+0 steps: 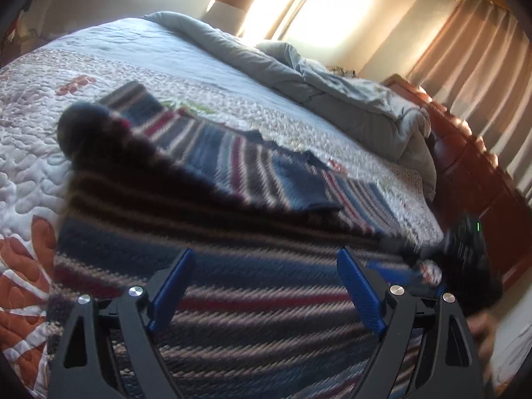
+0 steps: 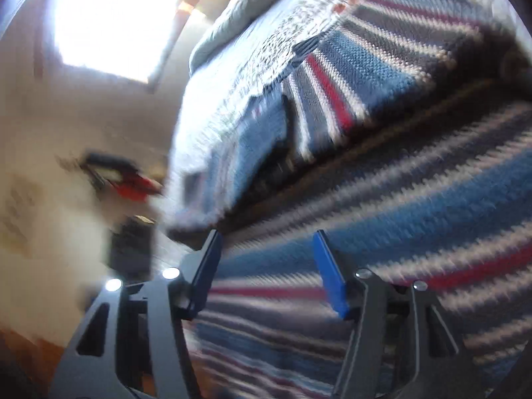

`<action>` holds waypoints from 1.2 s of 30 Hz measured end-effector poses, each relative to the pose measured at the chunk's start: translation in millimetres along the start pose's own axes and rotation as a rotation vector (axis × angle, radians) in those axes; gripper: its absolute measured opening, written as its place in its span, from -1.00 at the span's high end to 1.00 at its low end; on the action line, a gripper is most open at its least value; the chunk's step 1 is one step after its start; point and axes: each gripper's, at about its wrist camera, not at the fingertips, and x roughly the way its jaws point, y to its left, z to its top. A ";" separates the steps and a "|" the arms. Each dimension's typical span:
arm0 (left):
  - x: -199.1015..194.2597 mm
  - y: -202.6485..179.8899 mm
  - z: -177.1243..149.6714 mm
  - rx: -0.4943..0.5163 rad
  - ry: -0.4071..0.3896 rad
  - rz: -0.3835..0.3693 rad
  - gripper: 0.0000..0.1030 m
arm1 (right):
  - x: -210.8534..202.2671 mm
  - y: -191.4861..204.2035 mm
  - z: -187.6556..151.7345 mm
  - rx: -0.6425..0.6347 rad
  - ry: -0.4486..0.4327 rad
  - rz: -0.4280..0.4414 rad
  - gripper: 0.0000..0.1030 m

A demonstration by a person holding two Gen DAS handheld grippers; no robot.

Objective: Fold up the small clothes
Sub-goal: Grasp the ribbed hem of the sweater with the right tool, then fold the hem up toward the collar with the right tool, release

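Striped knit, blue, grey, red and cream: a sweater (image 1: 232,219) lies spread on a quilt (image 1: 139,53) over the bed, and it fills most of both wrist views. Near part of it is a broad folded panel running across under both grippers; beyond that a second layer with stripes at a different angle lies flat on the quilt. Dark rounded edge of the knit (image 1: 83,126) sticks up at far left in the left view, blurred.

Left gripper (image 1: 266,286) points forward and down over the sweater, jaws wide apart, blue pads (image 1: 173,286) clear of the cloth. Knit shows through the gap, nothing pinched. Frame blurred.

Right gripper (image 2: 266,272) is tilted and angled down at the sweater's edge near the bed side. Jaws about half apart, pads (image 2: 329,279) standing over the stripes. Cloth sits behind the gap, but I see no fold caught between the pads; heavy blur, so contact can't be settled. In the left view the right gripper (image 1: 465,249) shows as a dark smear at the sweater's right corner, with a green light on it and part of a hand (image 1: 482,329) below.

Around: grey duvet (image 1: 316,76) bunched at the far side of the bed, wooden frame (image 1: 472,166) at right, tan curtains (image 1: 482,53), bright window (image 1: 332,6). Red and black object (image 2: 123,176) on the floor in the right view, too blurred to identify.

No readable writing, brand or label anywhere.
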 end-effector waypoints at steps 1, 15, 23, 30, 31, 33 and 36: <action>1.2 3.5 -0.3 -0.010 0.009 -0.022 -0.70 | 3.6 -0.1 9.8 0.038 0.001 0.021 -0.10; 9.3 27.6 2.9 -0.107 0.089 -0.144 -0.70 | 77.9 8.2 62.8 0.267 0.066 -0.035 -0.08; 8.4 41.4 -3.6 -0.146 0.108 -0.132 -0.70 | 102.0 79.0 87.9 0.000 0.027 -0.227 0.86; 5.7 48.3 -4.8 -0.160 0.099 -0.124 -0.70 | 70.0 192.3 118.6 -0.377 -0.093 -0.307 0.86; 6.2 47.4 -5.6 -0.155 0.100 -0.122 -0.70 | 60.9 203.3 123.4 -0.410 -0.111 -0.310 0.86; 6.6 46.5 -6.1 -0.151 0.099 -0.120 -0.70 | 43.0 212.6 131.2 -0.438 -0.133 -0.313 0.86; 8.5 46.0 -5.9 -0.151 0.101 -0.120 -0.70 | 18.5 207.2 143.9 -0.447 -0.158 -0.337 0.86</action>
